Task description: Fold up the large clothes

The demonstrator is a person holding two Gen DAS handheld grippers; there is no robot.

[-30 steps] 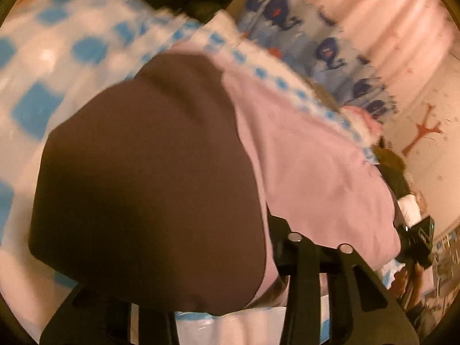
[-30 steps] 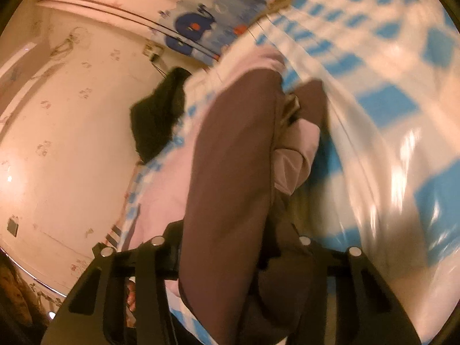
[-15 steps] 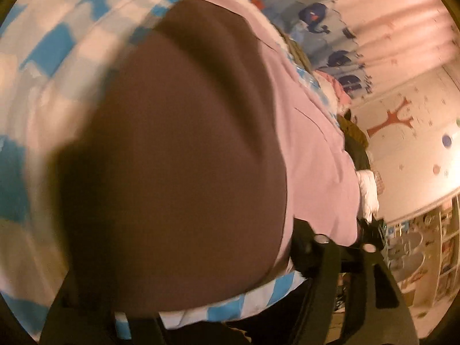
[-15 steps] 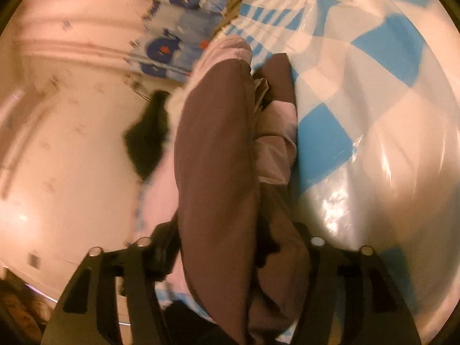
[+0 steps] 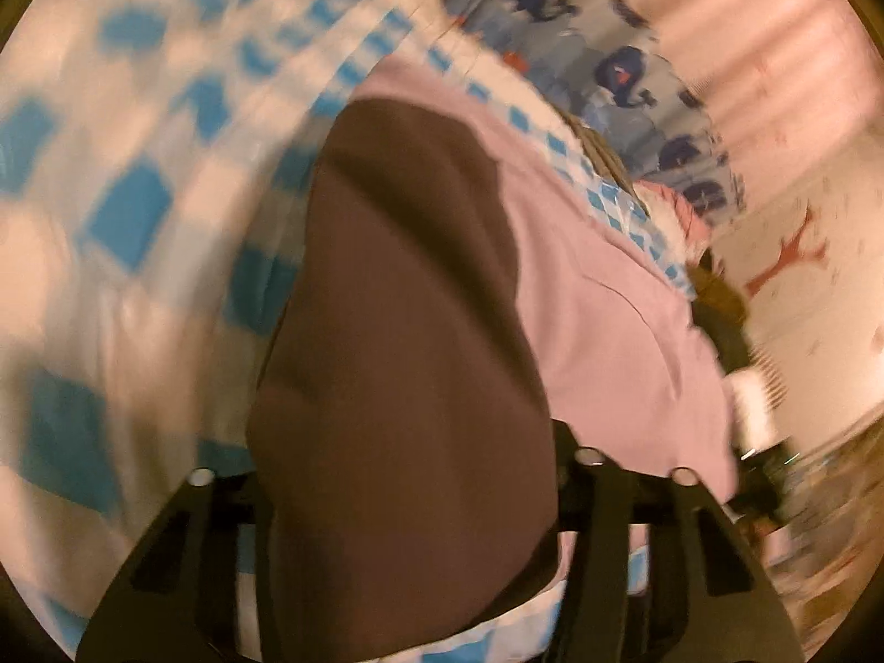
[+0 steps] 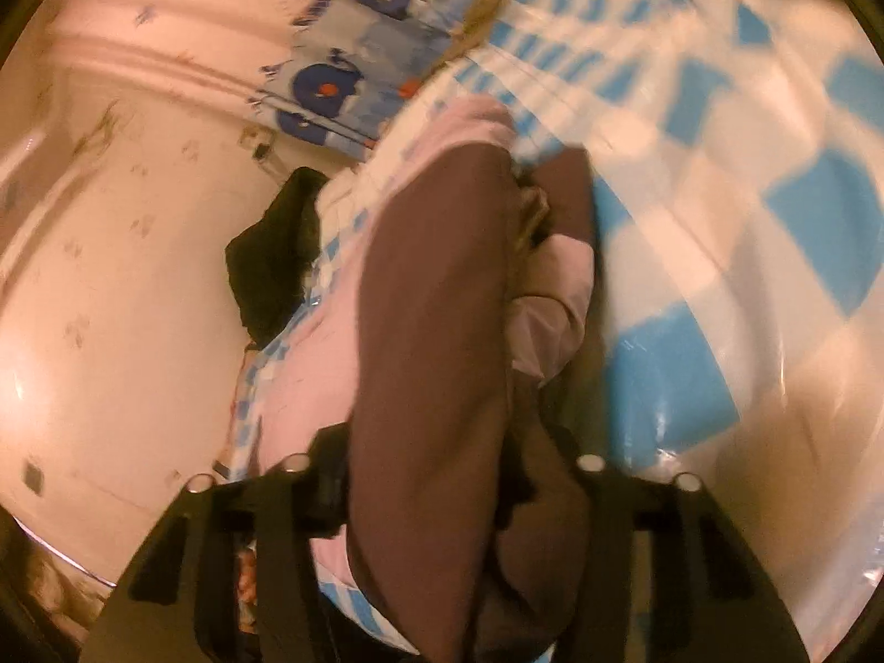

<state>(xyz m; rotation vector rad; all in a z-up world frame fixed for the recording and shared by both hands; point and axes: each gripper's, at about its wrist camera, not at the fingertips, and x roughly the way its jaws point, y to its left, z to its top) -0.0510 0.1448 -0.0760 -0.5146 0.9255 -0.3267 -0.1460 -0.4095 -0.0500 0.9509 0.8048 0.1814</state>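
A large pink and dark brown garment point(image 5: 608, 298) lies on a blue-and-white checked cloth point(image 5: 127, 221). In the left wrist view its brown part point(image 5: 409, 364) hangs up from my left gripper point(image 5: 409, 497), which is shut on it; the fingertips are hidden by fabric. In the right wrist view the same garment point(image 6: 431, 320) is bunched, with a brown fold and a pink sleeve point(image 6: 552, 304) beside it. My right gripper point(image 6: 442, 497) is shut on the brown fabric, its tips hidden too.
A dark garment point(image 6: 276, 254) lies at the far edge of the checked cloth point(image 6: 746, 193). A whale-print curtain point(image 5: 624, 72) and pink wall point(image 6: 110, 221) stand behind. More clothes point(image 5: 718, 298) are piled at the right in the left wrist view.
Both grippers have swung with the brown fabric still held; the views tilted back toward the curtain and the images are blurred by motion.
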